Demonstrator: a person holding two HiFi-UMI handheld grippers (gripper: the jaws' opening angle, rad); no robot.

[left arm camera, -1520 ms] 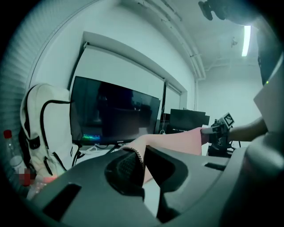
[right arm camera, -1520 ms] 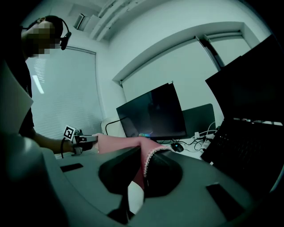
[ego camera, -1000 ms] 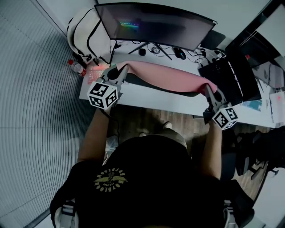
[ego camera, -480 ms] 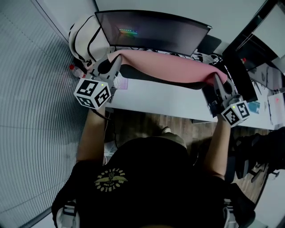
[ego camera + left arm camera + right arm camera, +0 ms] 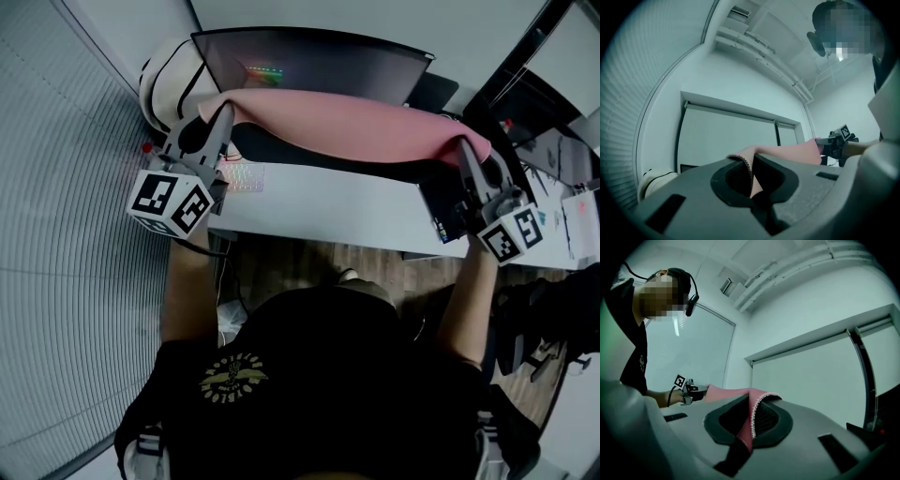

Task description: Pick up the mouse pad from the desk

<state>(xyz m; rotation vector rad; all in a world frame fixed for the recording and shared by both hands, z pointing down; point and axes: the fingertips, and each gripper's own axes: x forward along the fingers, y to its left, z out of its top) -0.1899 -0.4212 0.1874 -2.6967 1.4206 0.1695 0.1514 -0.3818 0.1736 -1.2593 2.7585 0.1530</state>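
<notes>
I'm looking down on a white desk (image 5: 347, 211) set against a pale wall, with wood floor (image 5: 309, 258) below its near edge and a ribbed wall filling the left of the frame. The mouse pad (image 5: 347, 122) is off the desk, stretched across the upper middle of the head view, pink on top and black underneath, and its middle sags a little. It hangs in front of the lower edge of the monitor (image 5: 319, 61).

My left gripper (image 5: 220, 117) is clenched on the pad's left end at upper left. In the left gripper view the stitched edge (image 5: 749, 164) is pinched between the closed jaws. From there the pink sheet (image 5: 787, 152) runs off to the right gripper (image 5: 832, 143) at the right of that frame.

My right gripper (image 5: 464, 150) is clamped on the pad's right end at upper right. In the right gripper view the pad's corner (image 5: 752, 411) is squeezed between its jaws.

Under the pad's left part, a backlit keyboard (image 5: 244, 175) lies on the desk. A white backpack (image 5: 164, 75) sits at the upper left corner, beside the monitor.
</notes>
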